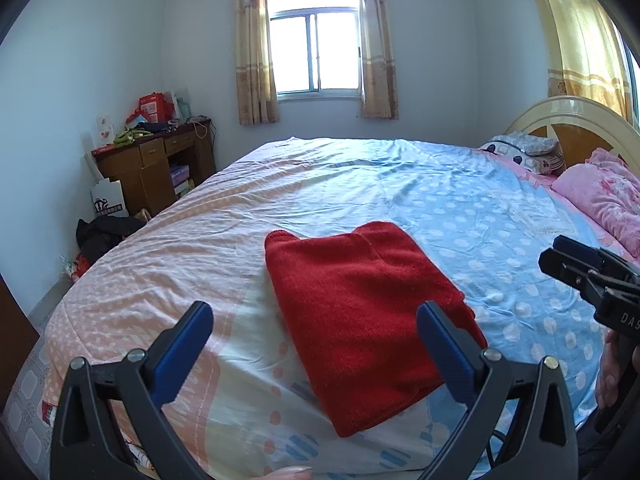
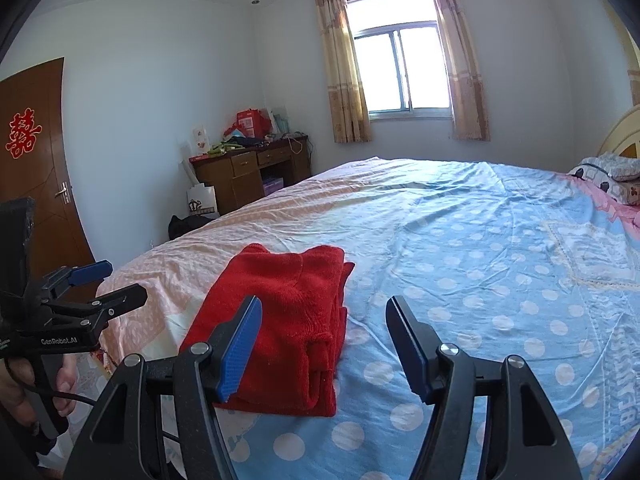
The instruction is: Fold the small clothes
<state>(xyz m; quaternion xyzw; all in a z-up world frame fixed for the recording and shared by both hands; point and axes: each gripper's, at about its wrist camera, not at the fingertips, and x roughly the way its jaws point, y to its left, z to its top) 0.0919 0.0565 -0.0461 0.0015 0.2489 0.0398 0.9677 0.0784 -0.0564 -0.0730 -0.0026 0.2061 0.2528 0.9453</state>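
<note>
The left gripper (image 1: 314,320) hovers with its jaws spread wide and nothing between them, above the near end of the red garment (image 1: 362,320). The right gripper (image 2: 324,320) is likewise released and empty, just to the garment's right. The garment lies folded into a thick rectangle near the front edge of the bed (image 1: 440,184), on a dotted pink and blue sheet. Its layered edges look loosely stacked on the right side, so a pinch that catches only the top layer could, I judge, peel the fold open; dragging it might also rumple the sheet beneath
</note>
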